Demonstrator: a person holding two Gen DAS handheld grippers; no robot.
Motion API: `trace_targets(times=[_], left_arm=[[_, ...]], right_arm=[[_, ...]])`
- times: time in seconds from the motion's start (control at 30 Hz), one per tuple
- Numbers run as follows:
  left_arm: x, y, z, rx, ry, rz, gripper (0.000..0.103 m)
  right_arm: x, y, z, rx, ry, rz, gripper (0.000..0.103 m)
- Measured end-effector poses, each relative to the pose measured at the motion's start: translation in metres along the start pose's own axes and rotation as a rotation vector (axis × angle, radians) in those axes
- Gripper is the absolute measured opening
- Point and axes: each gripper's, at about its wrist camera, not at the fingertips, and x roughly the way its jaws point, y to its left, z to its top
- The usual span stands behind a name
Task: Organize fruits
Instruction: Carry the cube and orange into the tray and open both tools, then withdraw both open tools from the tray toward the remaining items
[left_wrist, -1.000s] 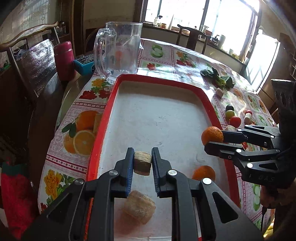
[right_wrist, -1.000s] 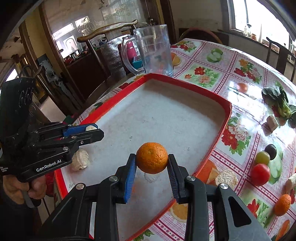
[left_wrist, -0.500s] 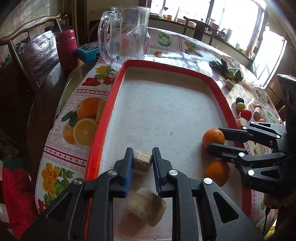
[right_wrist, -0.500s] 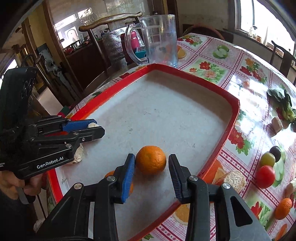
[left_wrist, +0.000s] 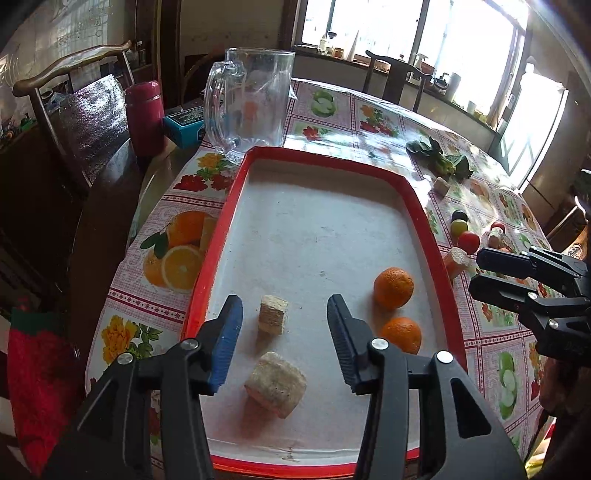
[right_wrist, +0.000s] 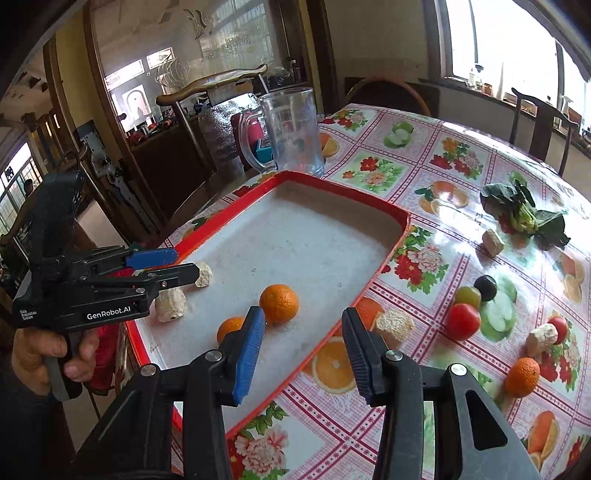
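1. Left gripper (left_wrist: 284, 334): jaws spread wide, gripping nothing; poised over the near end of the red tray (left_wrist: 212, 251), with a small tan cube (left_wrist: 272, 315) standing between the jaws but clear of both pads.
2. Right gripper (right_wrist: 303, 349): jaws likewise wide apart and empty, hovering above the tray's near rim, just short of two oranges.
3. On the tray floor: the upper orange (left_wrist: 393, 288) and lower orange (left_wrist: 401, 334) close together at the right side, possibly touching; a larger tan block (left_wrist: 276, 384) just below the cube.
4. Outside the tray on the tabletop (right_wrist: 424, 173): a red tomato (right_wrist: 463, 321), a green fruit (right_wrist: 467, 295) and a dark fruit (right_wrist: 485, 287) clustered together, a loose orange (right_wrist: 521, 376) further right, several crumbly pale chunks, and leafy greens (right_wrist: 524, 218) well apart. Hard to say what the pale chunks are, perhaps bread or cake.
5. Beyond the tray's far end: a clear glass pitcher (left_wrist: 251, 103), close to the rim.
6. Judged progress: two oranges sorted, most fruit not yet collected.
7. Risks:
   - Round fruit rolling off toward the tabletop edge if nudged by a jaw tip rather than straddled.
   - Tomato bruising or splitting under a hard squeeze.
   - Clustered fruit scattering when one jaw wedges between neighbours.
   - Placed oranges knocked by the next drop if released beside them.
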Motion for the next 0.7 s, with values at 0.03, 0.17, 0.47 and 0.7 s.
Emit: trace_targets(times=[0.03,0.17,0.47,0.7], left_arm=[[-0.002,-0.002,0.000,0.003,-0.003,-0.003,0.046],[-0.008,-0.013,0.000,0.020,-0.011,-0.012,0.046],[-0.016,-0.048,0.000,0.071,-0.025,-0.060,0.046],[-0.020,-0.079,0.003,0.115,-0.033,-0.107,0.046]], right_arm=[[-0.005,-0.003,-0.003,0.006,-0.005,-0.004,0.045],[-0.022,-0.017,-0.015,0.037,-0.023,-0.027,0.045],[-0.058,-0.057,-0.046,0.128,-0.046,-0.094,0.045],[-0.083,-0.086,-0.065,0.185,-0.060,-0.149,0.045]])
